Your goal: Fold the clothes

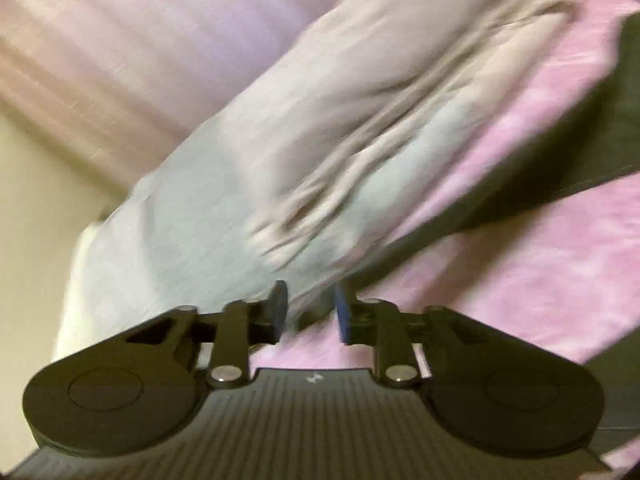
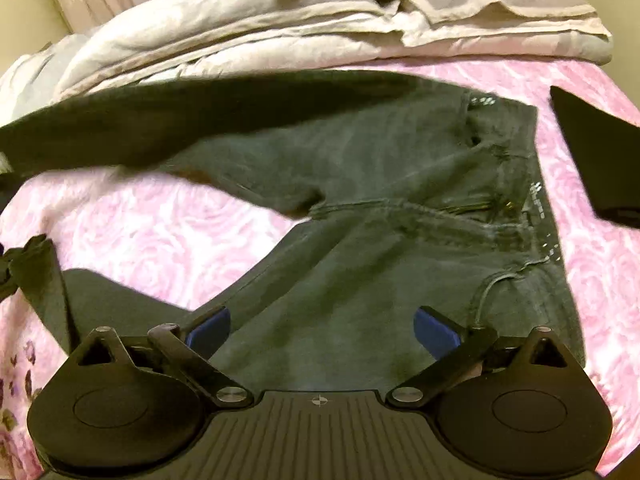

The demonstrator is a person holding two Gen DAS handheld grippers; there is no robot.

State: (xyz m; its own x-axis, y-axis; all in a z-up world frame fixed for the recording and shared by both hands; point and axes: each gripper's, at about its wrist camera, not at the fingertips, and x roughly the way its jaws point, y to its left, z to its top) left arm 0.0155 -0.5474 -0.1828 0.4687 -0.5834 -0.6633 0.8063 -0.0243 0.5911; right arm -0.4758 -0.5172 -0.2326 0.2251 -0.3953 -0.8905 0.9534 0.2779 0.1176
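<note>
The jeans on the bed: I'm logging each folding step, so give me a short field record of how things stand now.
garment: dark jeans, spread flat, legs apart in a V, waistband to the right
surface: pink rose-patterned bedspread
behind: pale rumpled bedding
other item: folded black cloth right of the waistband, apart from it
left hand-held gripper: jaws slightly apart, nothing between them
right hand-held gripper: jaws wide, above the near thigh, gripping nothing
fold: not started

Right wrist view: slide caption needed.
Open right gripper above dark jeans spread on a pink bedspread.
</note>
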